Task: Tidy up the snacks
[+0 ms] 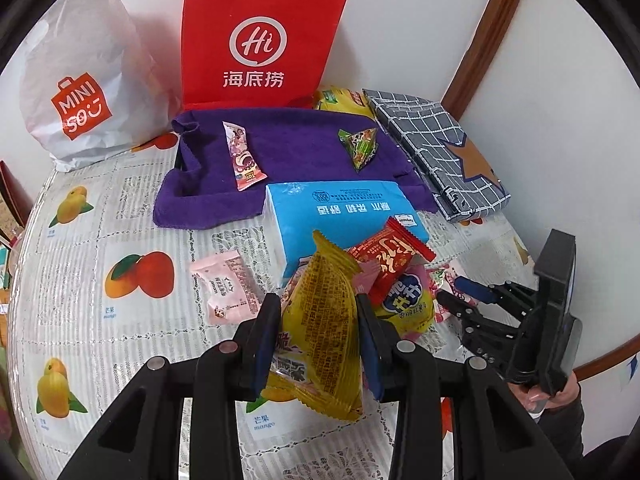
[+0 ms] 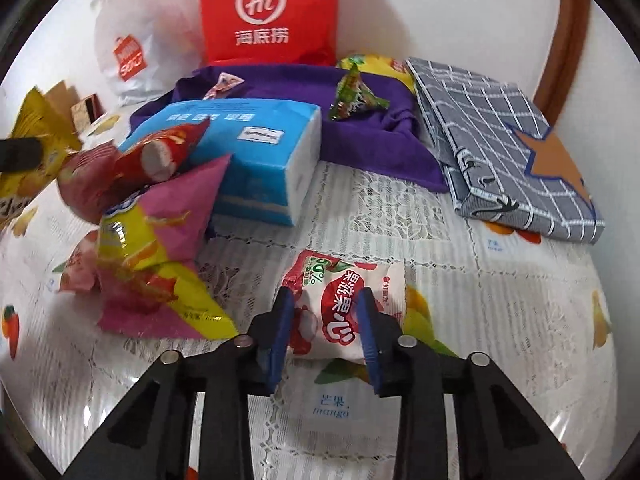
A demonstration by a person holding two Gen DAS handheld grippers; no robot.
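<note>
My left gripper [image 1: 318, 304] is shut on a yellow snack packet [image 1: 320, 320] and holds it above the table. Behind it lies a pile with a red packet [image 1: 390, 260] and a yellow-blue packet [image 1: 408, 300]. A pink packet [image 1: 224, 288] lies to the left. A pink stick packet [image 1: 242, 156] and a green triangular packet [image 1: 358, 146] lie on the purple towel [image 1: 288, 152]. My right gripper [image 2: 325, 300] has its jaws around a white-red jelly packet [image 2: 344, 304] on the table, touching its sides. It also shows in the left wrist view [image 1: 456, 296].
A blue tissue pack [image 1: 340, 212] sits mid-table. A red paper bag [image 1: 260, 40] and a white Miniso bag [image 1: 80, 80] stand at the back. A grey checked cloth bag [image 1: 436, 148] lies at right, near the wall. A pink-yellow packet pile [image 2: 160, 240] lies left of my right gripper.
</note>
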